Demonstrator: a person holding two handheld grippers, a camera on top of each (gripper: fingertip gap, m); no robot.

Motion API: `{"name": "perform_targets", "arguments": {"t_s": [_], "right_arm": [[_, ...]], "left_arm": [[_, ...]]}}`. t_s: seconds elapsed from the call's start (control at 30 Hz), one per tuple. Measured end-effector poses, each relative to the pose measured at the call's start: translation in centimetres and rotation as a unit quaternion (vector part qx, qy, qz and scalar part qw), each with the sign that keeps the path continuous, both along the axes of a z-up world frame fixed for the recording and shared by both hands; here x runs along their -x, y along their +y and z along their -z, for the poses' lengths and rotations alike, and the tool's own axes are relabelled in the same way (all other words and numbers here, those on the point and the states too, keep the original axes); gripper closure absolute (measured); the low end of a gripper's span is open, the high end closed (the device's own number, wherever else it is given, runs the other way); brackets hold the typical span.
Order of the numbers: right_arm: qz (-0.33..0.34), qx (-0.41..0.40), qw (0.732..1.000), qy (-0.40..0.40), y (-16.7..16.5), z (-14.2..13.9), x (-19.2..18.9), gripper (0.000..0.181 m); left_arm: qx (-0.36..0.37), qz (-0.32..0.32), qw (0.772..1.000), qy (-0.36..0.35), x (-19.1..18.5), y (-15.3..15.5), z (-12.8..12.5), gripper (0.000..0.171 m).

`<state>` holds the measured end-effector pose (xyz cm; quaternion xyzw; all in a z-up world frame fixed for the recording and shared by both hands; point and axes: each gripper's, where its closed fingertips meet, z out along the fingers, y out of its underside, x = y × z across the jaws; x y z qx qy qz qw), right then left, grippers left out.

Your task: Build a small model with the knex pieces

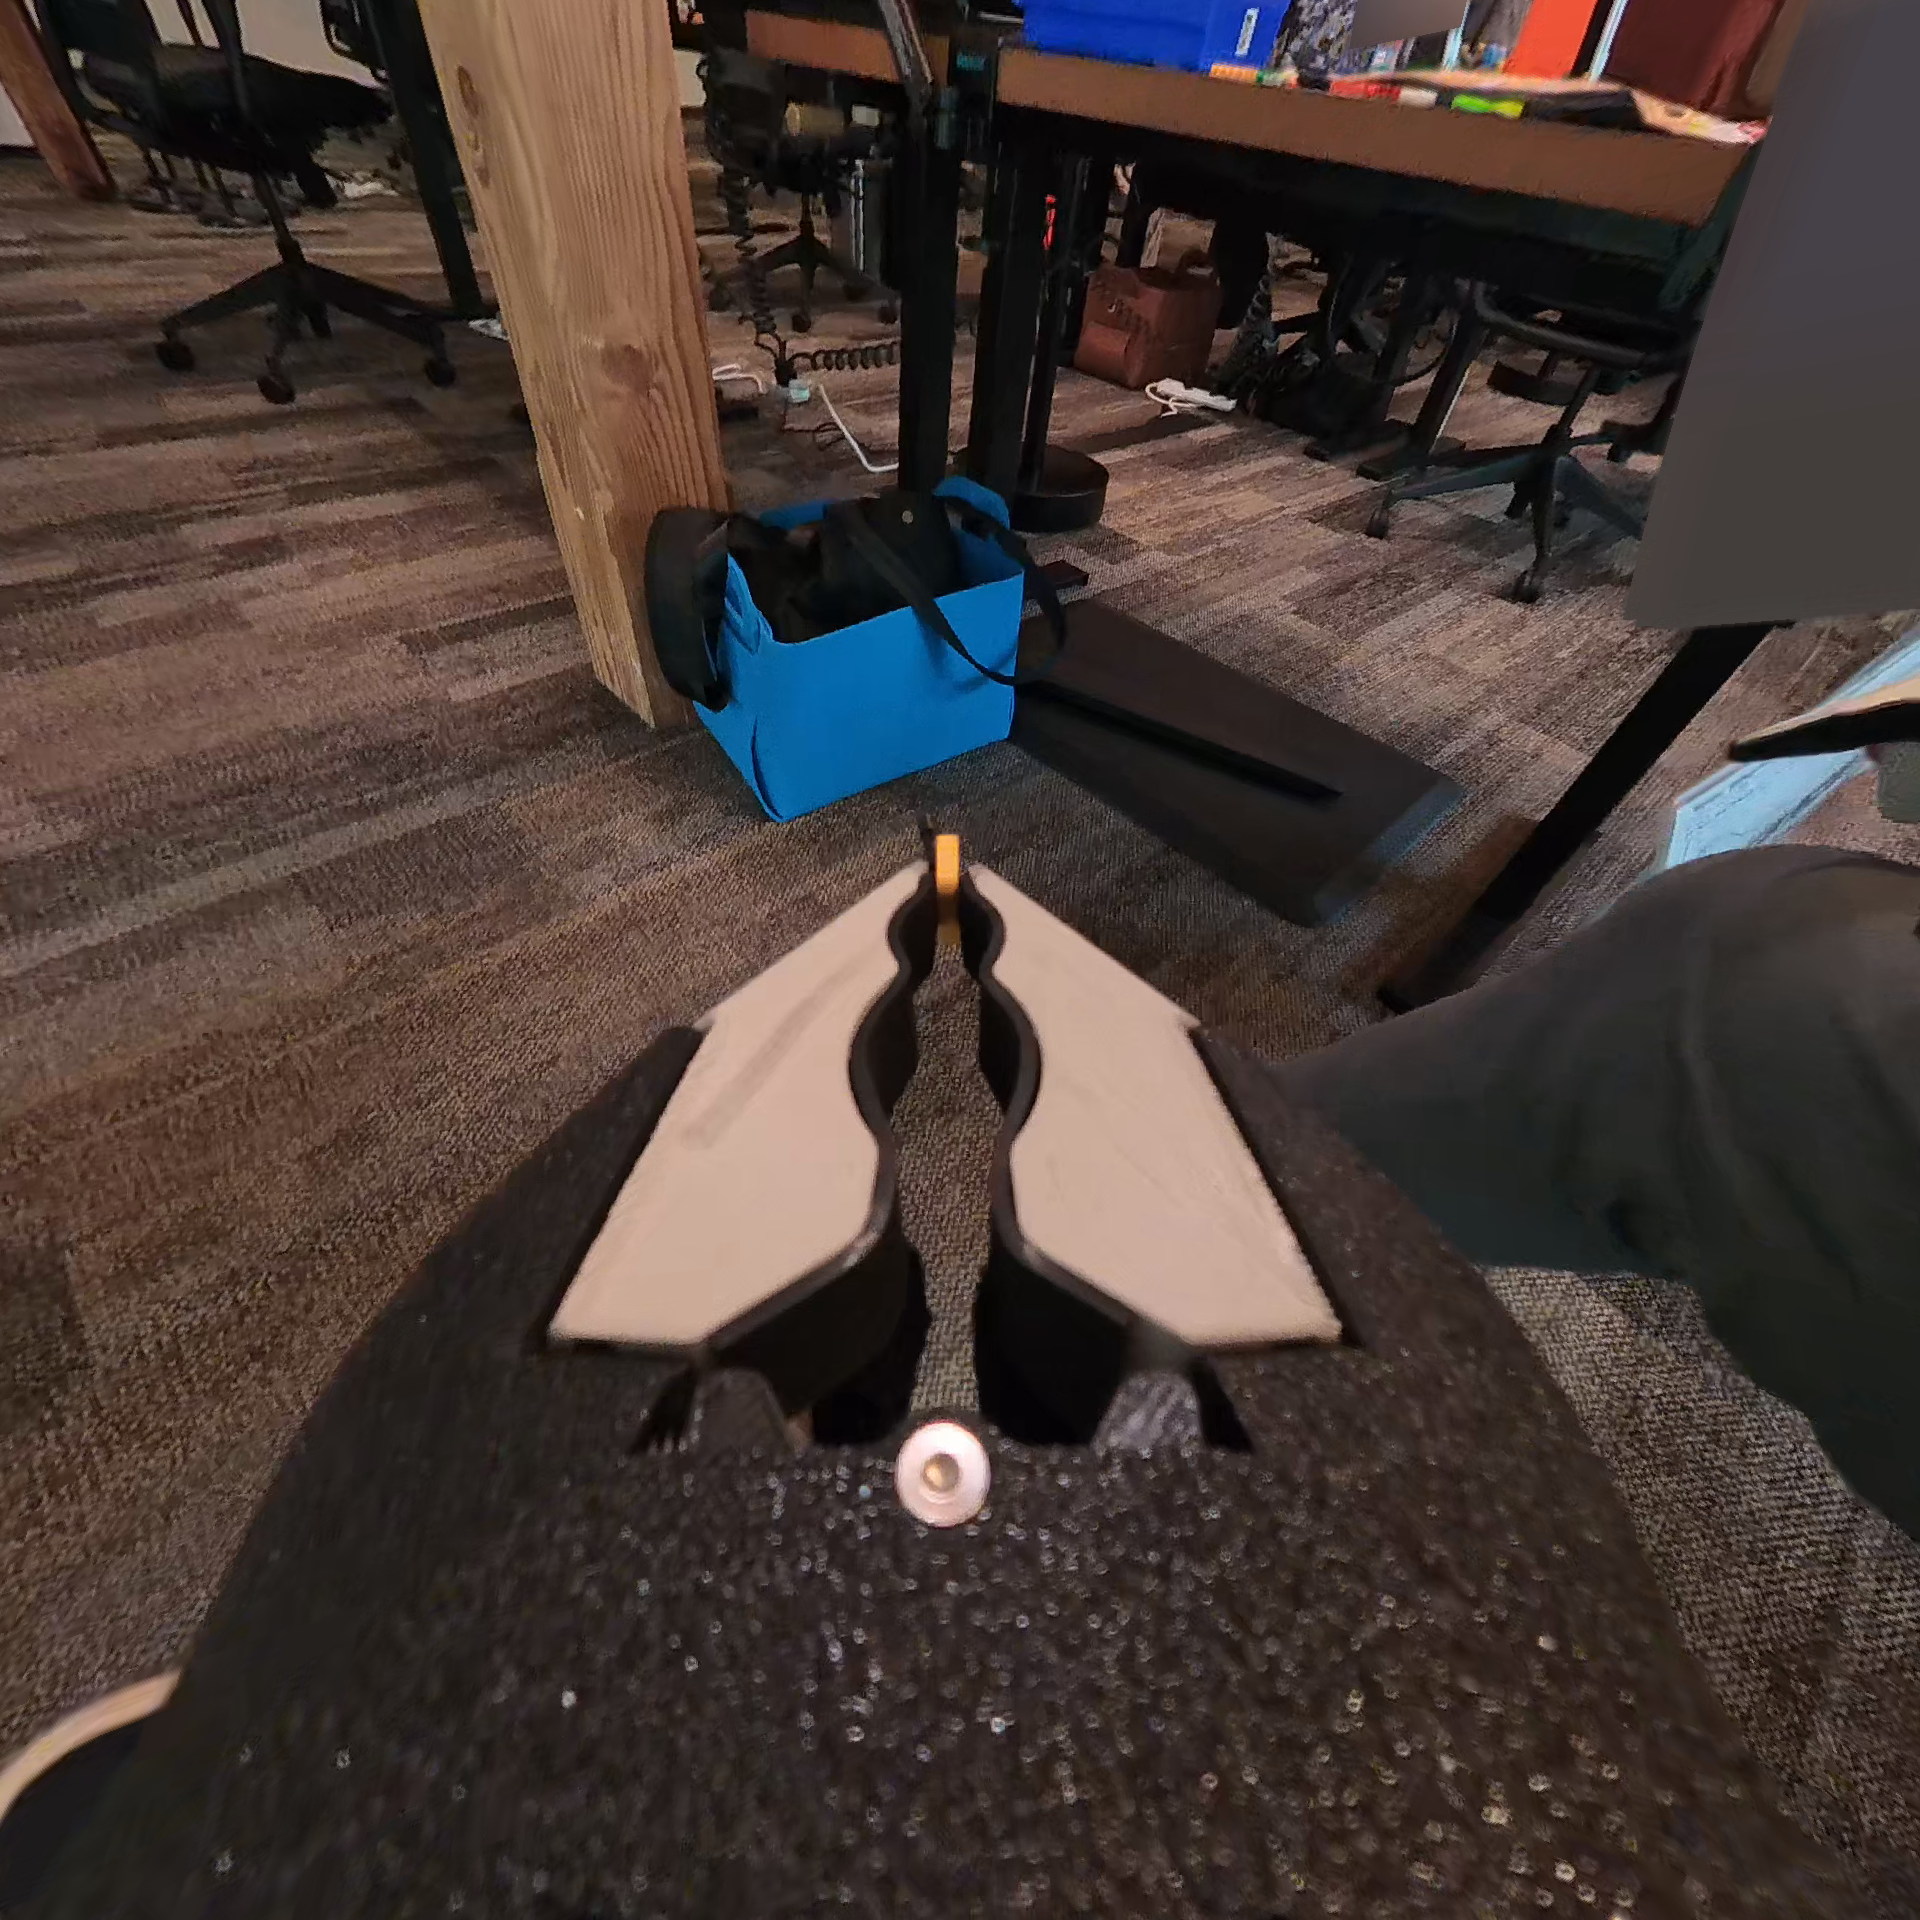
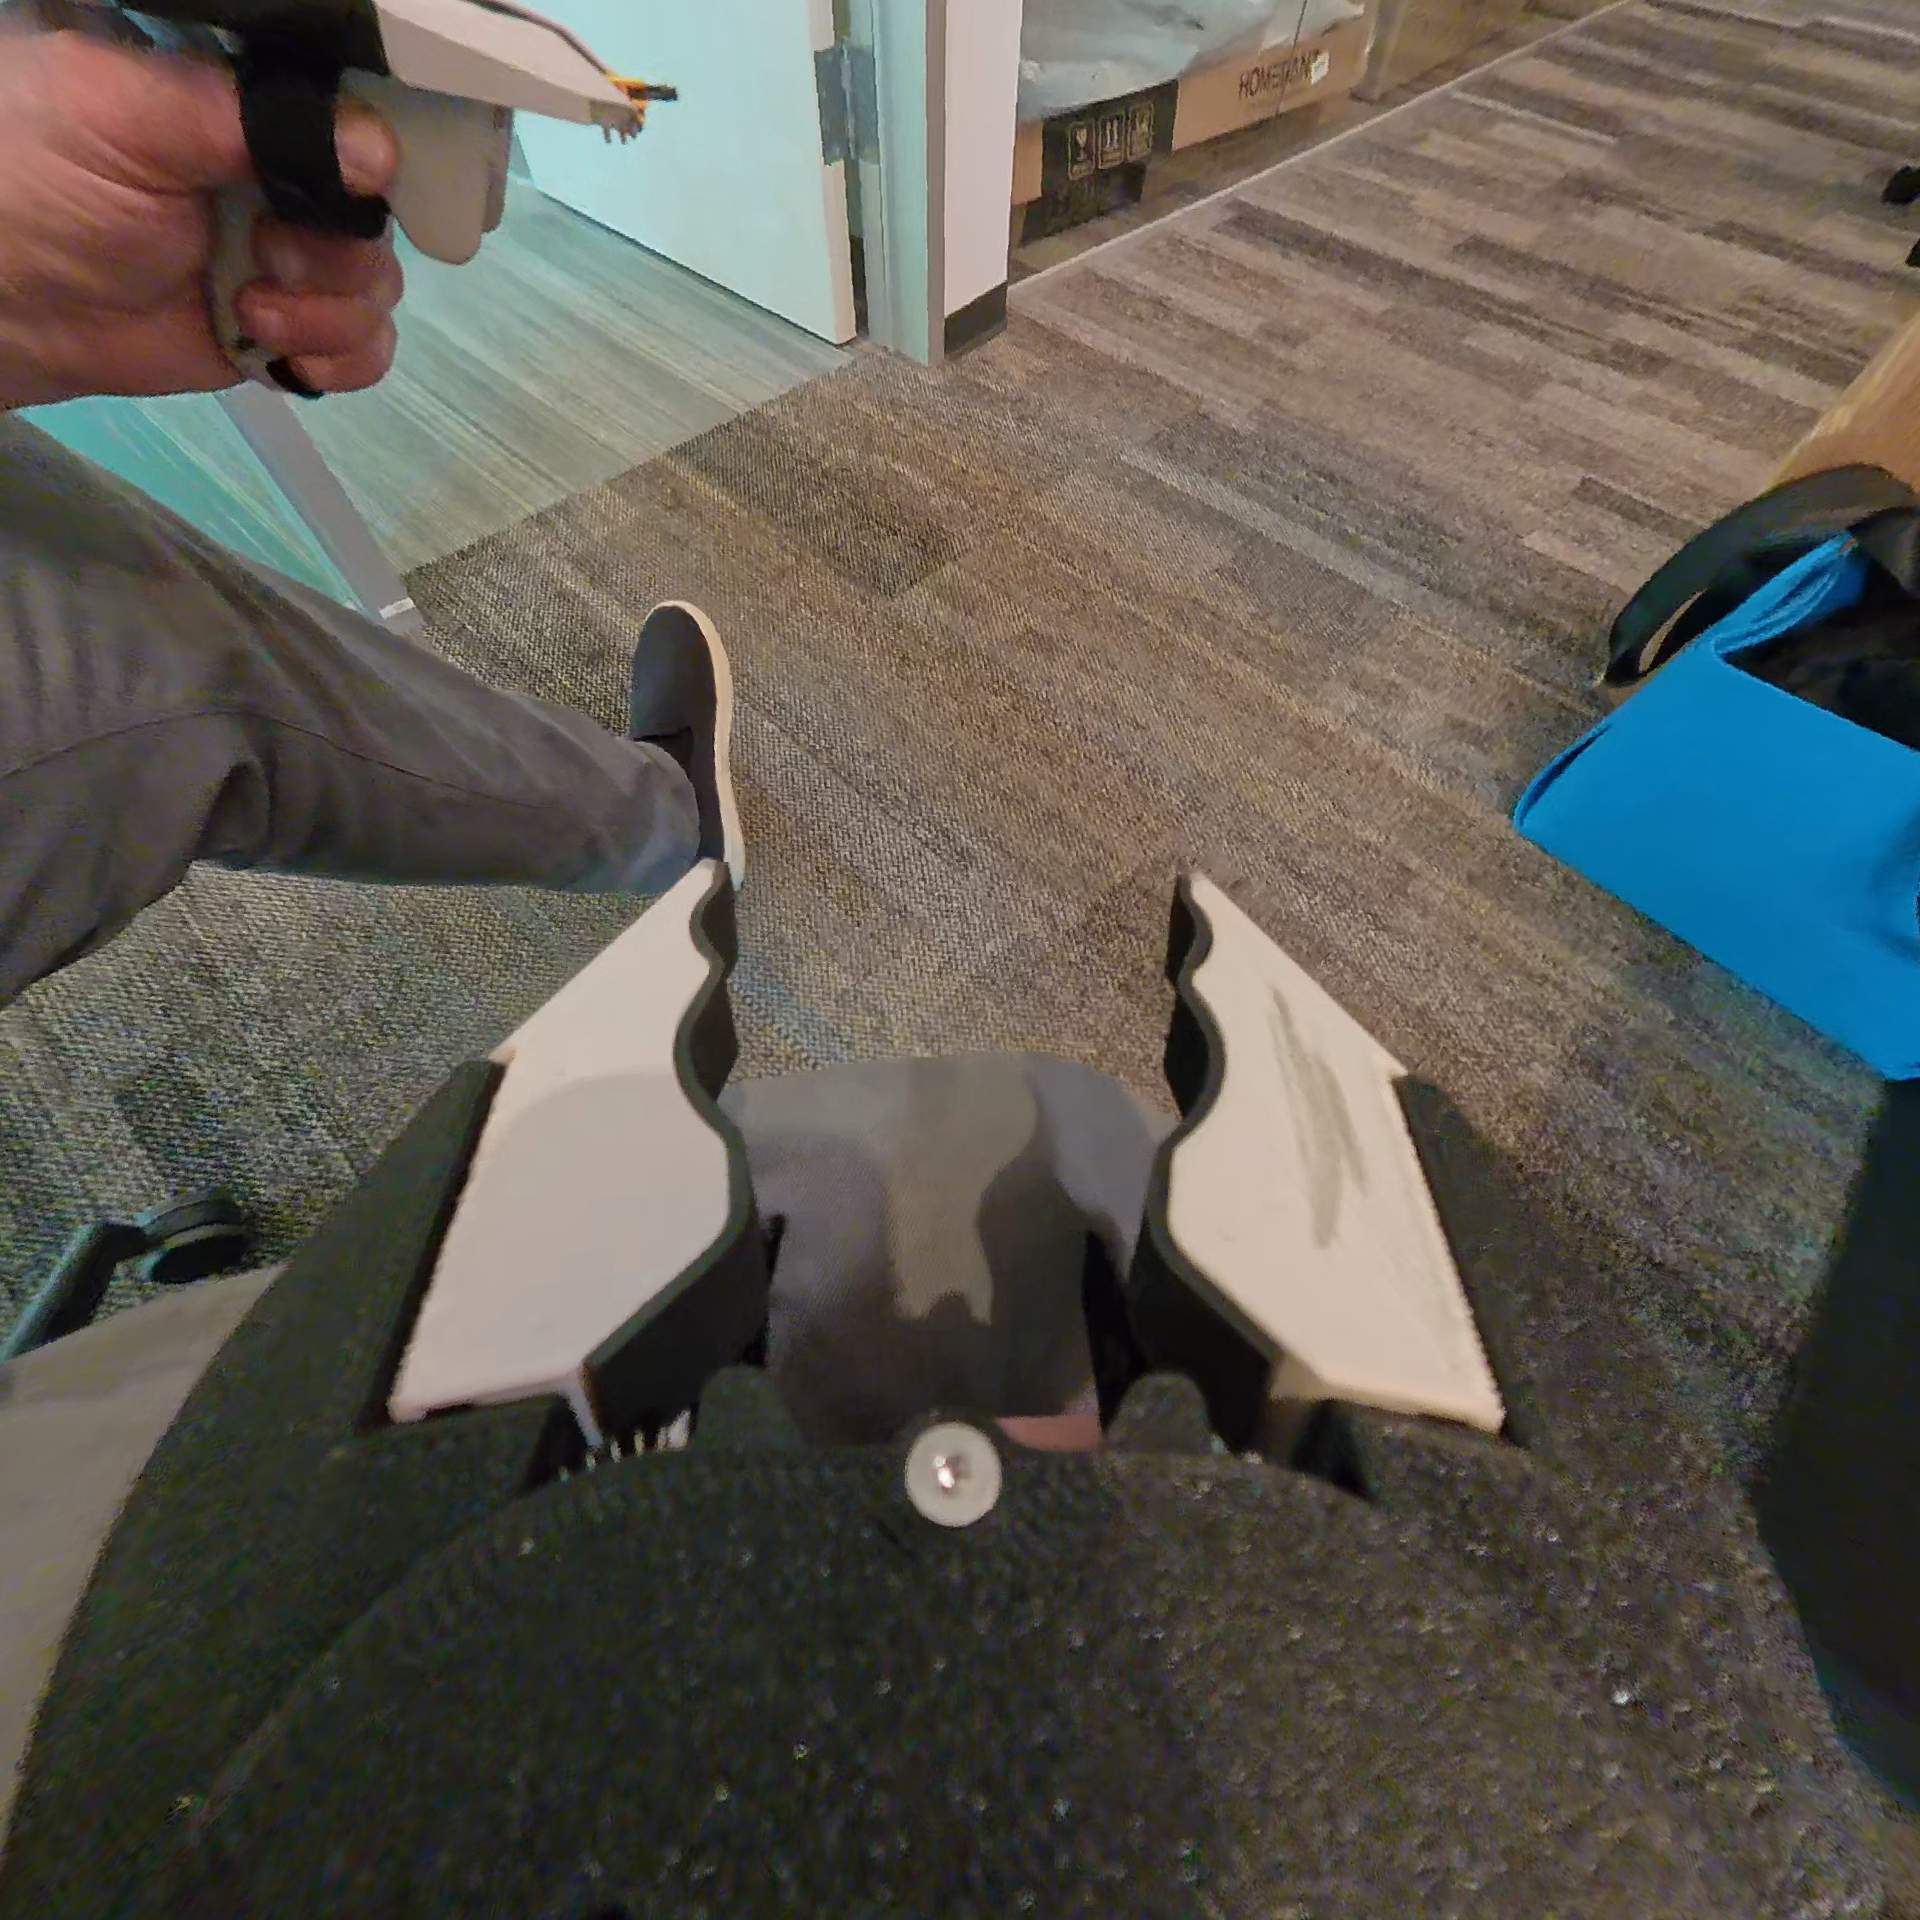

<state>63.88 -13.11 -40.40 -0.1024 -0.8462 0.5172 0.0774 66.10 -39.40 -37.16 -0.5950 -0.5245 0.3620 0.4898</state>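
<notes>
Yellow, a small flat piece (image 1: 947, 891) sits clenched in our left gripper (image 1: 947, 883) above the carpet (image 1: 312, 935), near a blue tote bag (image 1: 883, 686); our right gripper (image 2: 951, 914) hangs released over our grey-trousered knee (image 2: 935, 1164)

place: office | evidence: carpet tiles (image 1: 312, 727), swivel chairs (image 1: 281, 260), desks (image 1: 1351, 135), glass partition (image 2: 717, 187)

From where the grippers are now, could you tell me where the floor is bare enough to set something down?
Bare carpet lies between the shoe and the blue bag. It is crowded around the bag: wooden post, black flat case, then desk legs and chairs behind.
</notes>
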Motion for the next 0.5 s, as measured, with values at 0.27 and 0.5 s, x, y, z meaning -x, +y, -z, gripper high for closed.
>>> {"name": "perform_targets", "arguments": {"t_s": [0.27,0.5], "right_arm": [[0.002,0.025,0.999,0.036,-3.0,-2.0,3.9,0.100],[0.016,0.053,0.997,0.055,-5.2,-3.6,10.5,0.100]], "left_arm": [[-0.004,0.013,1.000,0.002,4.7,-0.5,-1.9,0.171],[0.018,0.039,0.999,-0.004,12.9,0.2,-2.9,0.170]]}}
